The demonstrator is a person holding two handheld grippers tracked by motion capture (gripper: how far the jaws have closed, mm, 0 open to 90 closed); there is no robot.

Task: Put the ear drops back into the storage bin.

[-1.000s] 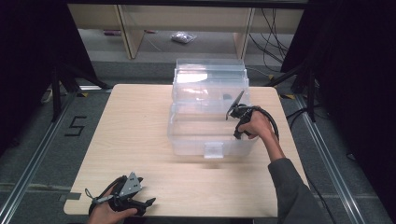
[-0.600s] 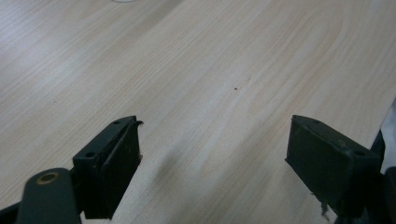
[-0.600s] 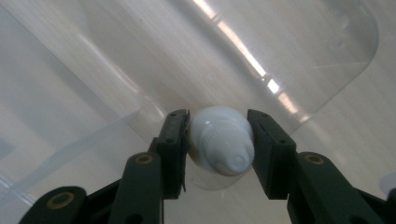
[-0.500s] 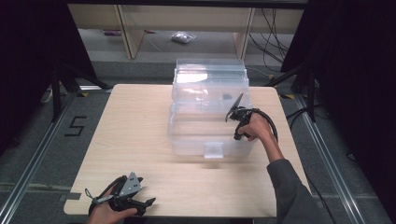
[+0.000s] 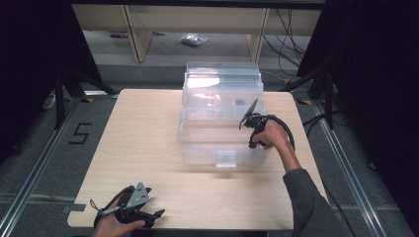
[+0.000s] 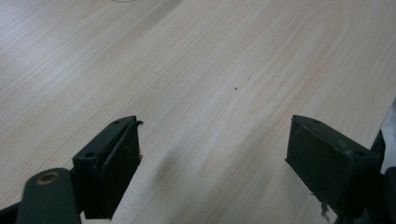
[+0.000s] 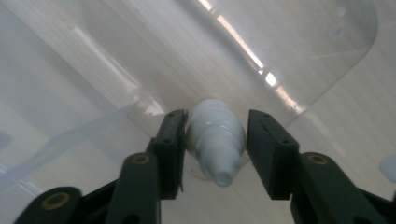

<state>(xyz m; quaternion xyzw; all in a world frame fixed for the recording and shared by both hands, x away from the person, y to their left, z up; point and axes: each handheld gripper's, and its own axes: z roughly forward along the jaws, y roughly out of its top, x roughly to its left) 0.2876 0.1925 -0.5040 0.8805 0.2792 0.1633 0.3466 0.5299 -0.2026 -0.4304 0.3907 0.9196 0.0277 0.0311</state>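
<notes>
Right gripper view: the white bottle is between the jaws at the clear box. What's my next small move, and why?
Probably open the right gripper a little wider before backing away. Its jaws have just been opening, and the white bottle lies between them against the clear box, with one pad touching it and barely a gap at the other. Withdrawing now could drag it along.

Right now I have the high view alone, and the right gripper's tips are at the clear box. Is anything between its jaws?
Observer: Yes, a small white bottle lies between the right gripper's pads, with its nozzle toward the camera.
Operator: Clamped?
Observer: Its jaws have just been opening, and a sliver of gap shows at one pad.
Operator: And the left gripper?
Observer: The left gripper is wide open over the bare table, holding nothing.
</notes>
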